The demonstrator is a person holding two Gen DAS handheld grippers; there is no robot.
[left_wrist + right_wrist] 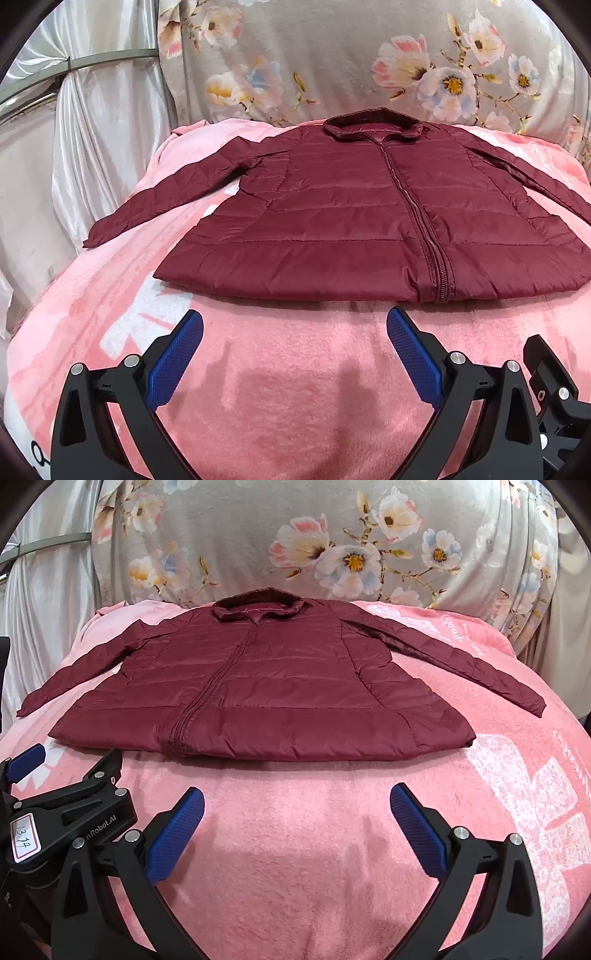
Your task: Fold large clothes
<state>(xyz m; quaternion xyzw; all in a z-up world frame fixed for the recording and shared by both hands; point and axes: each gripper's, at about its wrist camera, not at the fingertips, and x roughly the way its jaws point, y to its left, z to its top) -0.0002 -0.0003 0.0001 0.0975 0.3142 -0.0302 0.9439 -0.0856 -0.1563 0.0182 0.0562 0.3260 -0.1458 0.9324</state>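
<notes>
A maroon quilted puffer jacket (343, 214) lies flat and zipped on a pink blanket (280, 387), collar at the far side, both sleeves spread out. It also shows in the right wrist view (258, 686). My left gripper (294, 325) is open and empty, just in front of the jacket's hem left of the zipper. My right gripper (297, 801) is open and empty, in front of the hem right of the zipper. The left gripper also shows at the left edge of the right wrist view (66, 775).
The pink blanket (480, 794) covers the whole work surface. A grey floral sheet (332, 59) hangs behind the jacket. Shiny white curtains (92, 129) with a metal rail hang at the left.
</notes>
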